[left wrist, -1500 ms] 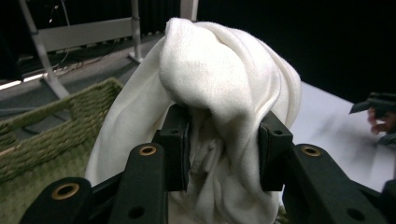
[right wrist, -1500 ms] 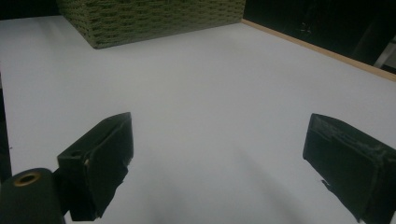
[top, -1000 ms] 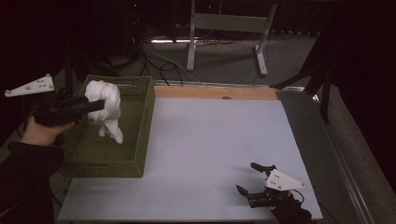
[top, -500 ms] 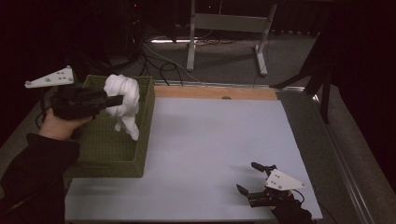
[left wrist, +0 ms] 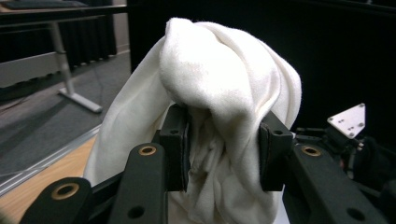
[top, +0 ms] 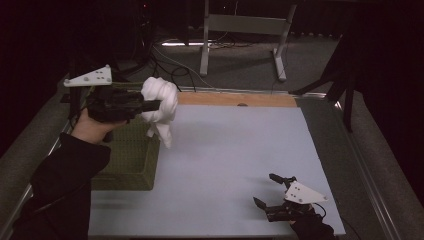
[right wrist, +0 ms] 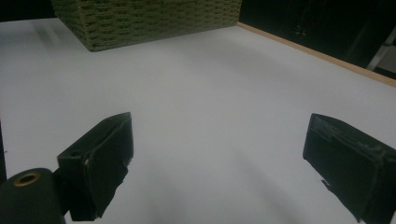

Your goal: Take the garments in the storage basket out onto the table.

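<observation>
The left tool (top: 159,105) pinches a bunched white cloth (top: 161,106) between its pads, holding it in the air above the right rim of the green woven basket (top: 131,161), with one tail of the cloth hanging down just right of that rim. In the left gripper view the cloth (left wrist: 224,93) drapes over and between both pads. The basket sits at the left edge of the white worktop (top: 235,145), close to its near-left part. The right tool (top: 267,189) rests low at the near right corner of the worktop with its jaws spread wide and nothing between them. Between the basket and the right tool the white surface lies bare. A strip of wood (top: 235,99) runs along the far edge; beyond it stand a grey floor, cables and a metal frame leg (top: 205,45).
</observation>
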`<state>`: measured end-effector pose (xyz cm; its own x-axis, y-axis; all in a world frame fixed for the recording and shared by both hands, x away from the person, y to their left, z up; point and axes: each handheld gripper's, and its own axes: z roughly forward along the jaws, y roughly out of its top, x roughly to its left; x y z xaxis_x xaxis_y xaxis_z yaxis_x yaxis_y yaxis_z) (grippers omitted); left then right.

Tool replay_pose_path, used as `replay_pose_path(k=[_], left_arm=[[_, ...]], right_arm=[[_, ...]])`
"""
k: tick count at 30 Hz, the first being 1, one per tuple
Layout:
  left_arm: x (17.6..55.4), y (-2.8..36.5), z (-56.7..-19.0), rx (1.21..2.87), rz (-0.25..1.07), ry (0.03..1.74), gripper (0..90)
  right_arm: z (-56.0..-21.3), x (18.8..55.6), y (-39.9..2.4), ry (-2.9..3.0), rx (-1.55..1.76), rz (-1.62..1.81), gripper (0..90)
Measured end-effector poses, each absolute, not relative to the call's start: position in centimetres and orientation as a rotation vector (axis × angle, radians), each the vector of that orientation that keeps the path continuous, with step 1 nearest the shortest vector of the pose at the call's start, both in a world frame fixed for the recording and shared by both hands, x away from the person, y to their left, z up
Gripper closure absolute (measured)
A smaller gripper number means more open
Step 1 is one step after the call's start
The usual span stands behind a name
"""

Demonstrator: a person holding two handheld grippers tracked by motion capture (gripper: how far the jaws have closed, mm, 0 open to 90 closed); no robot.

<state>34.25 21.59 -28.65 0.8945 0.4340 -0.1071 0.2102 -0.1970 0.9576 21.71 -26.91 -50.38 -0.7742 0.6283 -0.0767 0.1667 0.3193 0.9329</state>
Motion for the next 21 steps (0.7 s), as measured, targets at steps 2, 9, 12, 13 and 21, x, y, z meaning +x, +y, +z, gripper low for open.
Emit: replay_pose_path(k=[2,9,12,13,21], left_arm=[[34.4,20.7,-28.6,1.793,0.210,0.475,64.0],[34.9,17.9,-28.8,1.816,0.174,0.442,64.0],[35.1,16.6,-28.9,1.827,0.162,0.423,64.0],[35.2,16.2,-29.0,1.828,0.155,0.417,64.0],[35.9,13.2,-29.9,1.840,0.111,0.393,64.0]], right_arm=[[-50.4,21.7,-26.9,2.156,0.704,1.461,8.5],[-50.4,21.8,-27.0,2.150,0.710,1.450,8.6],[-50.3,21.7,-27.0,2.145,0.709,1.452,8.6],[-50.3,21.7,-27.0,2.142,0.709,1.451,8.5],[-50.3,21.8,-27.1,2.139,0.708,1.450,8.6]])
